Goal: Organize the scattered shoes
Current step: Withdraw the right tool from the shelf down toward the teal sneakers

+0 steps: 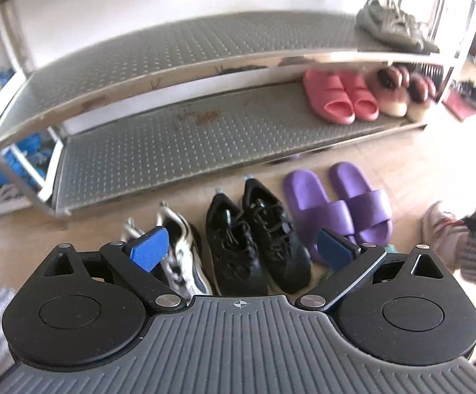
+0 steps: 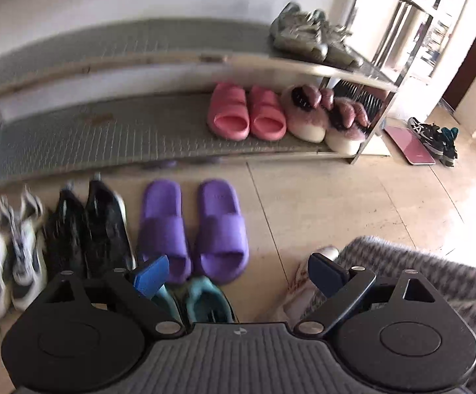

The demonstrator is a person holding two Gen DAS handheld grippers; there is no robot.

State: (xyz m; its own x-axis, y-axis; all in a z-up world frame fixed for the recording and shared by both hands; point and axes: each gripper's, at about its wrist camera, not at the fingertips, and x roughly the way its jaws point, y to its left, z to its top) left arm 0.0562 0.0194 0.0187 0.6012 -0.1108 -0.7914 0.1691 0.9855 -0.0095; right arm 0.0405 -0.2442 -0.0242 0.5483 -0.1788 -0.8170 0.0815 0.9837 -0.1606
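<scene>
Before the steel shoe rack, floor shoes run left to right: white sneakers, black sneakers, purple slides, heels toward the rack. The left claw, spread and empty, hangs over the black pair; the right claw, likewise spread, nearer the slides.

My right gripper hangs over the floor, fingers spread wide, nothing between them. Just ahead sit the purple slides, side by side, with teal slippers right under my fingers. Left of the purple pair, black sneakers, then white-and-grey sneakers, blurred. On the rack's lower shelf: pink slides beside fluffy pink slippers. Grey-green shoes up top.
</scene>
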